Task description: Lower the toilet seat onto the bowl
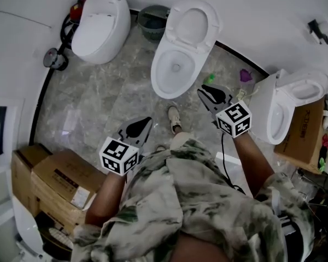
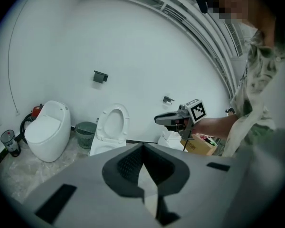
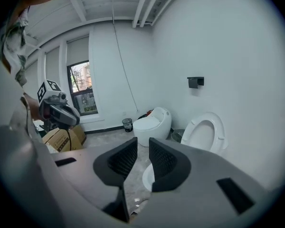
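The head view looks steeply down from above the person (image 1: 180, 201) onto the floor (image 1: 98, 102). It takes in both grippers close by, and farther off, along the floor's far edge, the open toilet (image 1: 177, 64) and the closed toilet (image 1: 100, 29). The left gripper view rides low behind the jaws of the left gripper (image 1: 139, 129) and faces the white wall (image 2: 133, 42), with the right gripper (image 1: 210, 97) at its right. The right gripper view looks along its own jaws toward the corner with the window (image 3: 83, 89), with the left gripper at its left. All three views share both toilets.
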{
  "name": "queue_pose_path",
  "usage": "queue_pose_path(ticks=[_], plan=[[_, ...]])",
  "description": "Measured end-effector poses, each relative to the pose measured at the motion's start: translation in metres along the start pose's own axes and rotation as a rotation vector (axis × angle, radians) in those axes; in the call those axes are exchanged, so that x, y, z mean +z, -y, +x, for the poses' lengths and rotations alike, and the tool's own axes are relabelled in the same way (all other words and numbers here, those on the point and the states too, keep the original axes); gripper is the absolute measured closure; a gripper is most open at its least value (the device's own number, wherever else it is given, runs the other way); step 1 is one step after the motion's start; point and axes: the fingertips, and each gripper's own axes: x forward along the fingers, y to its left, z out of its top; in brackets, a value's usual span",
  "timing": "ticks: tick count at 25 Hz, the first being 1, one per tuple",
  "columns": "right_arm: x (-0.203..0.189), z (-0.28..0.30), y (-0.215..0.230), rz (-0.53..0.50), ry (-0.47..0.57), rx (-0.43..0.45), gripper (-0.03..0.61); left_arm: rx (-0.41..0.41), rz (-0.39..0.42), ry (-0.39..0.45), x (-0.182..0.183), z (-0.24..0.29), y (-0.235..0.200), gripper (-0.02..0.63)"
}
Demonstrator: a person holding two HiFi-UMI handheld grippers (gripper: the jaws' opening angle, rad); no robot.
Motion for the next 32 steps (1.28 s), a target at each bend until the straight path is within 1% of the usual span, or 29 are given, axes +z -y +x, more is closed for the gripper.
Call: queue_pose_path(ticks=[4,8,17,24,28,32], plan=[[0.016,0.035,0.069,-0.023,-0.023,-0.010,0.483,0.040,0.022,-0.014,0.029,0.030,-0.024,0.591],[0.028,0.066,0.140,-0.037,-0.043,-0.031,0.483,0.056,-0.007,-0.011,0.056,0.062,-0.045,0.591],[0.053,0.143,0.301,-0.081,-0.092,-0.070,0.479,0.108,-0.041,-0.007,0.121,0.130,-0.088,0.591],[0.057,0.190,0.380,-0.112,-0.113,-0.091,0.470,0.169,-0.069,-0.003,0.130,0.149,-0.107,0.591],[0.062,0.213,0.415,-0.136,-0.131,-0.117,0.468,0.186,-0.079,0.000,0.135,0.150,-0.117,0.591],[0.064,0.228,0.444,-0.155,-0.155,-0.143,0.454,0.203,-0.067,-0.009,0.136,0.144,-0.119,0.591]])
